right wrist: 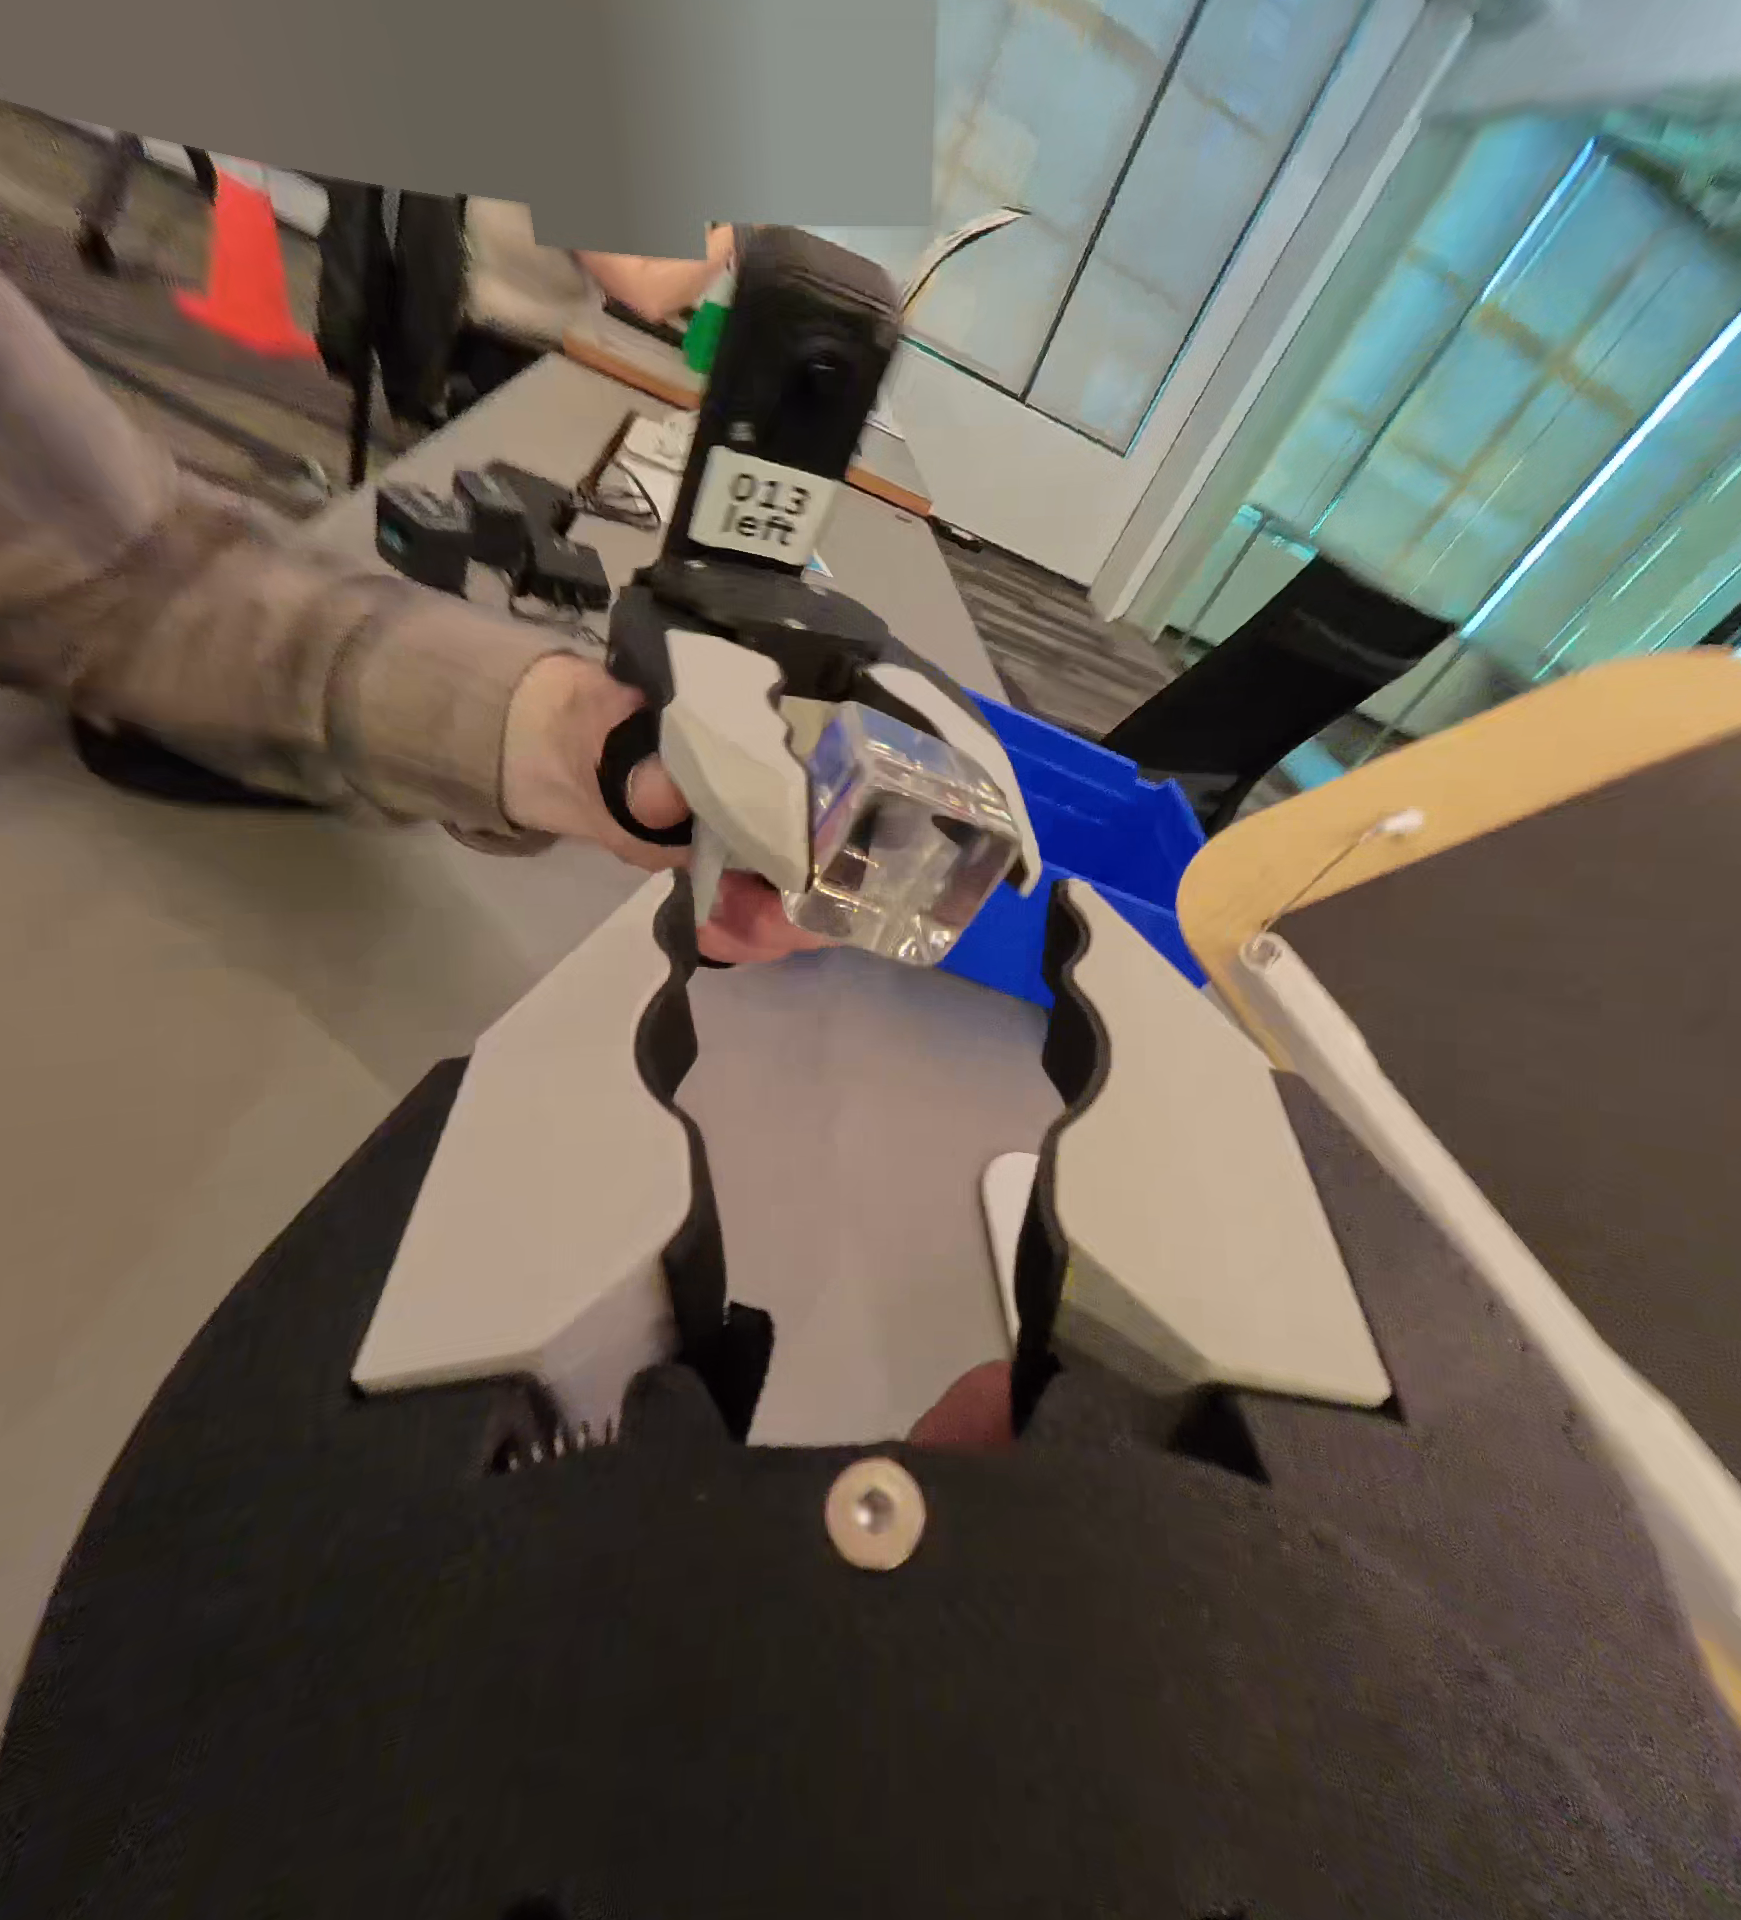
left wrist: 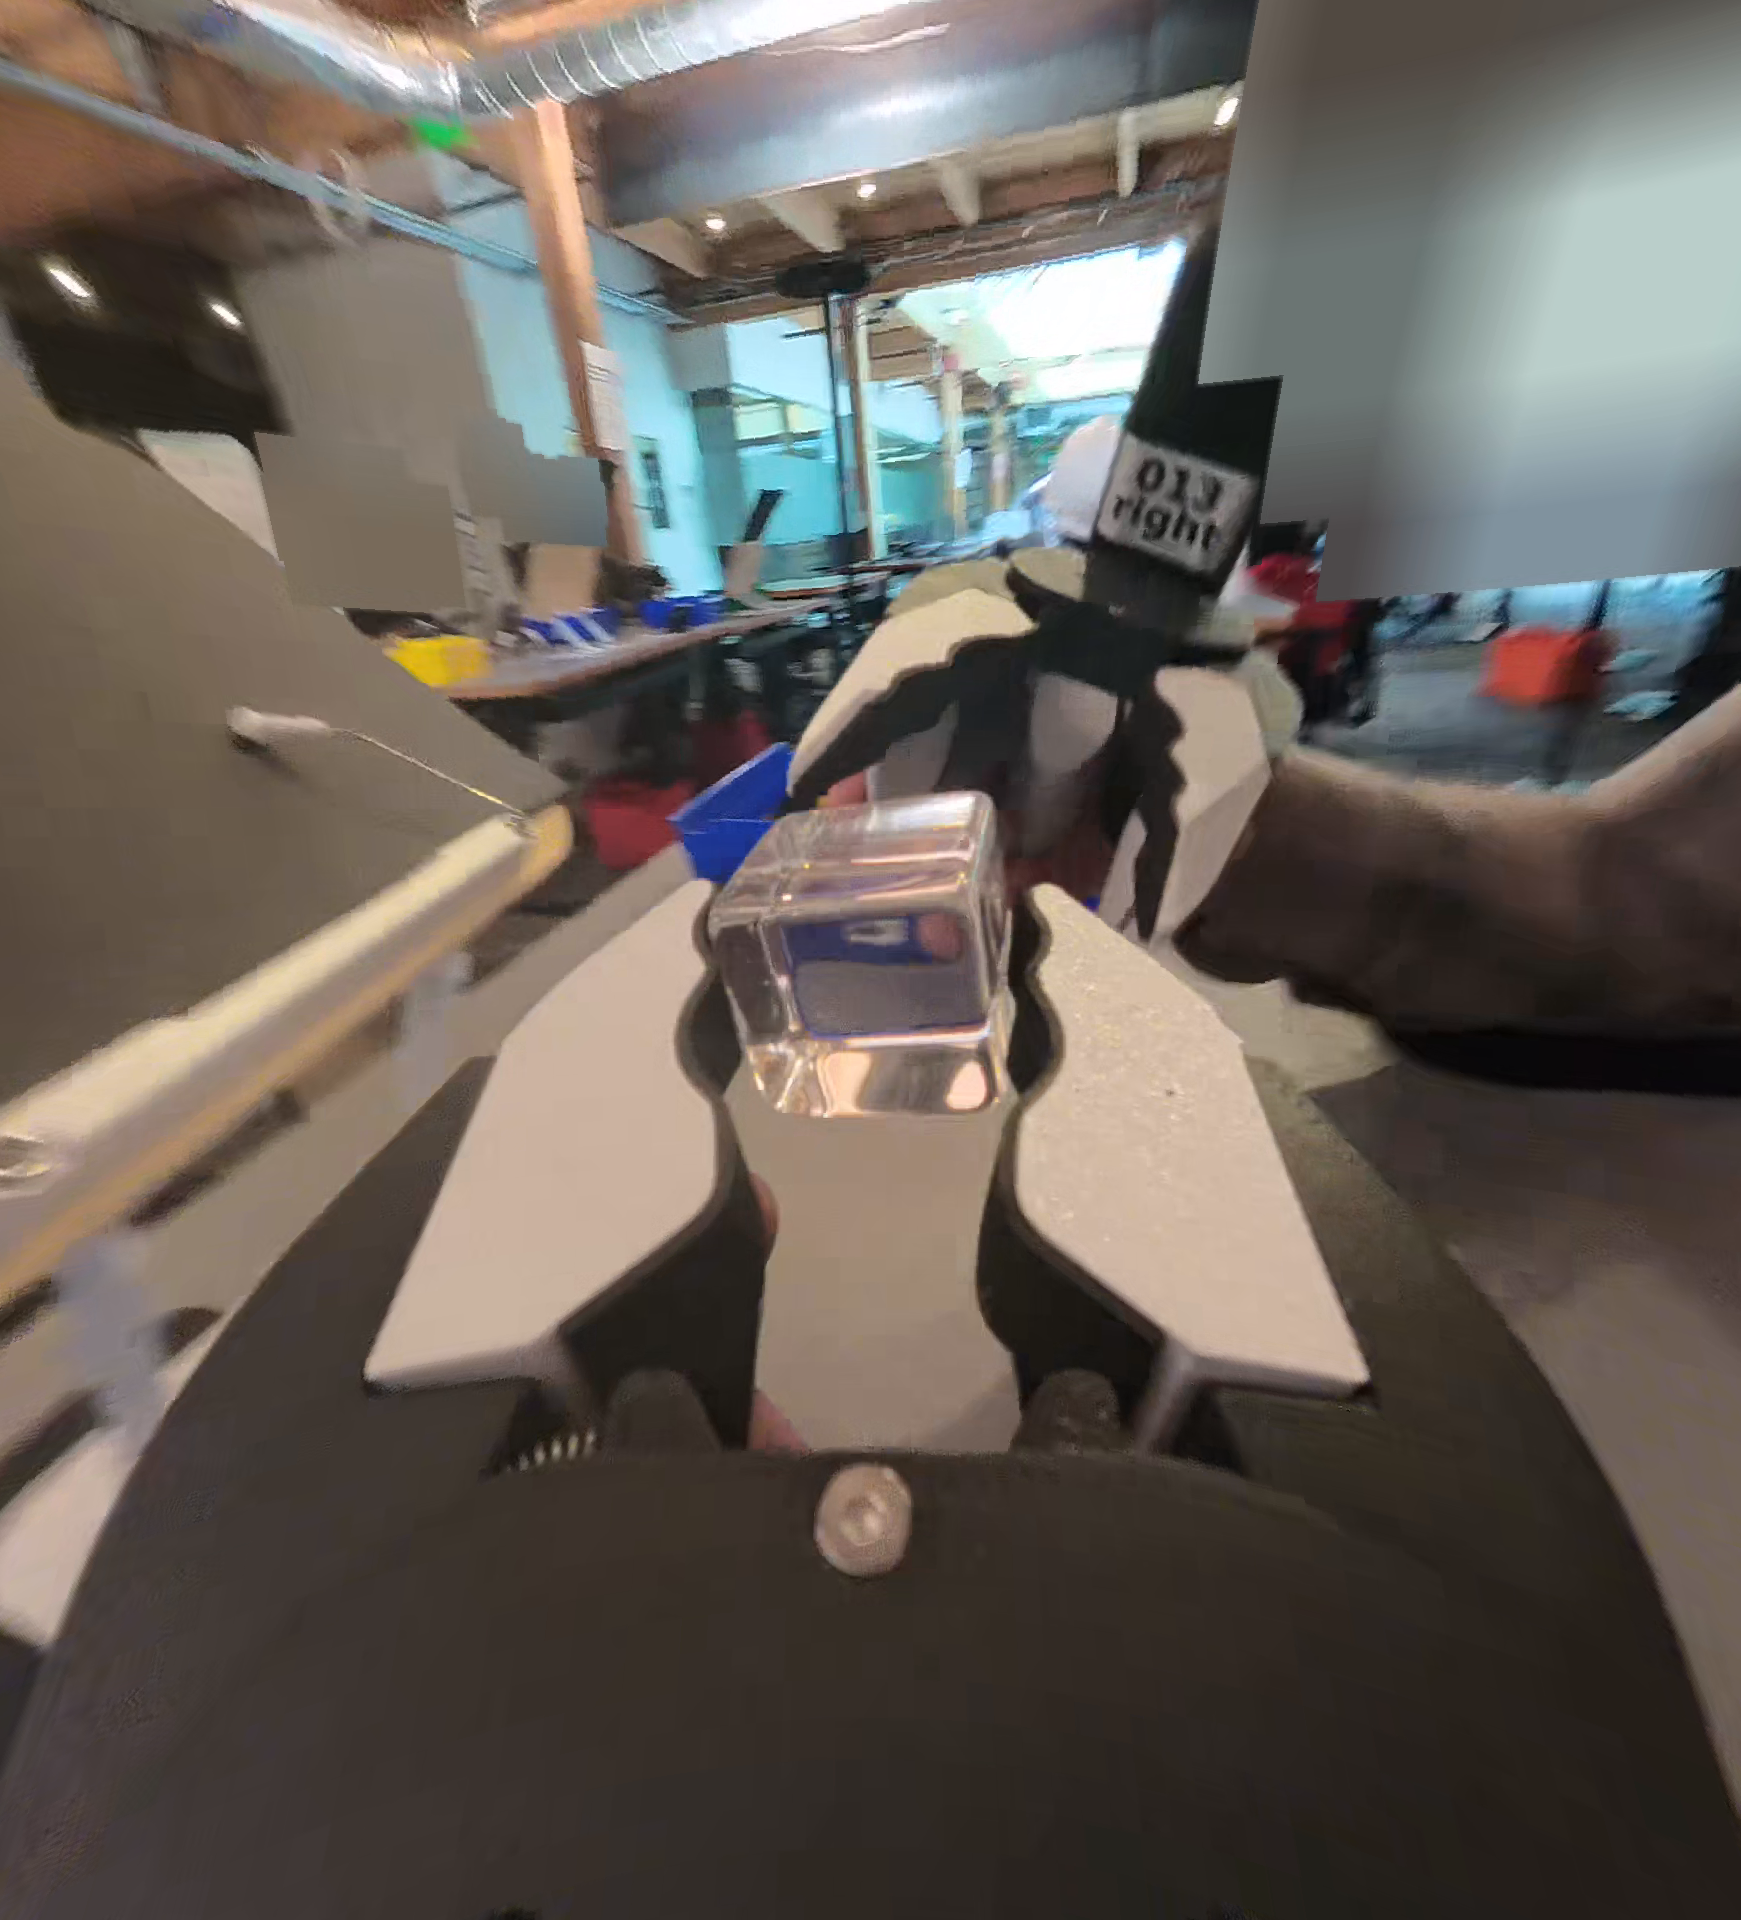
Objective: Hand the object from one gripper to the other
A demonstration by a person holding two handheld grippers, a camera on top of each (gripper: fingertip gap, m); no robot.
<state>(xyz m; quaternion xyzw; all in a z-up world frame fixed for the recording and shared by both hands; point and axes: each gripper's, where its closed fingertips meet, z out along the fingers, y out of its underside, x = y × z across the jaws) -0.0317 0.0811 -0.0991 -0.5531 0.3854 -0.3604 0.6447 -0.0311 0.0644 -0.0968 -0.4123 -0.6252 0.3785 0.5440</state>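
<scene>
Clear cube (left wrist: 861, 951) clenched in left tool (left wrist: 861, 935); right tool (right wrist: 861, 935) spread, empty. Likely rigid, slick, heavy: grip flat opposite faces.

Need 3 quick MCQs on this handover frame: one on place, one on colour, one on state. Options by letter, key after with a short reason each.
1. Where is the clear block?
A. between the left gripper's fingers
B. in the blue bin
C. on the table

2. What colour is the bin behind the block?
A. yellow
B. blue
C. green

3. How is the right gripper?
A. shut on the block
B. shut, empty
C. open, empty

Key:
1 A: the left gripper has a finger on each side of the block, which is off the table.
2 B: the bin is plainly blue.
3 C: its fingers stand apart, nothing held between them.
</scene>
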